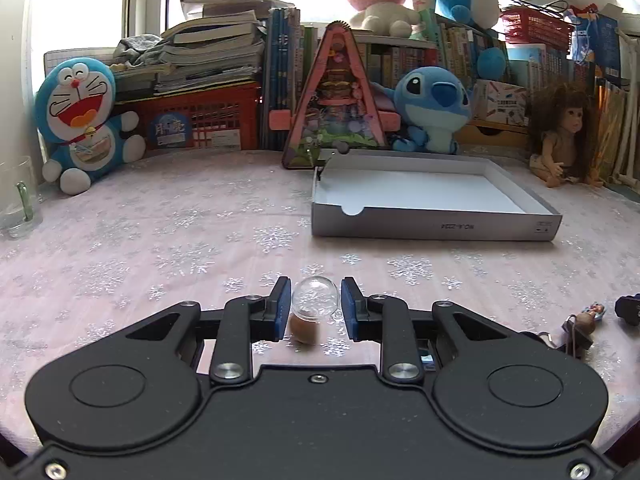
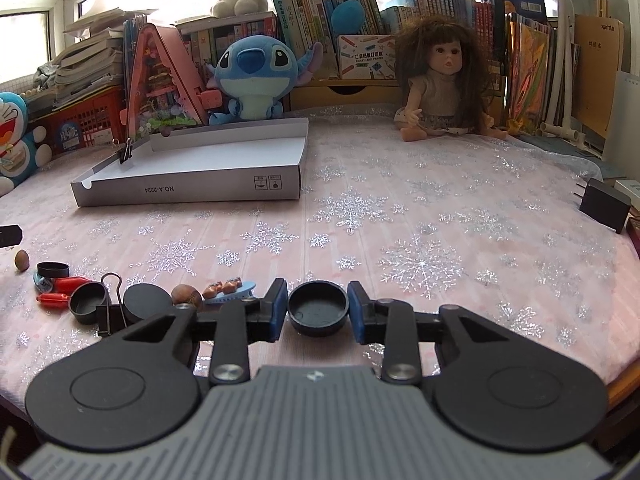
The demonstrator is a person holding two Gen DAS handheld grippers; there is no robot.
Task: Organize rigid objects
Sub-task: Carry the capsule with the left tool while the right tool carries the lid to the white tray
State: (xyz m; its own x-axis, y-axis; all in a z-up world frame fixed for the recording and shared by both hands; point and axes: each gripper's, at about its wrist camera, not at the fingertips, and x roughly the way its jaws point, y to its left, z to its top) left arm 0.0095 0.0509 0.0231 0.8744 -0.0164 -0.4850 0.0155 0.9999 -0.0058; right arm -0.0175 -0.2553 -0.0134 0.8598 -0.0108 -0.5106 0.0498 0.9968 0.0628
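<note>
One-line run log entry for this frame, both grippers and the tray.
left gripper: shut on clear ball | right gripper: shut on black cap | grey tray: only a binder clip on rim | stage: pickup

The tablecloth [image 2: 400, 208] looks like soft pink cloth with glittery silver snowflakes. The shallow box [image 2: 224, 192] is matt grey cardboard, white inside. A clear glossy plastic ball [image 1: 316, 298] contrasts with the matt black plastic cap [image 2: 318, 308]. The plush toys [image 1: 432, 108] look fuzzy.
</note>
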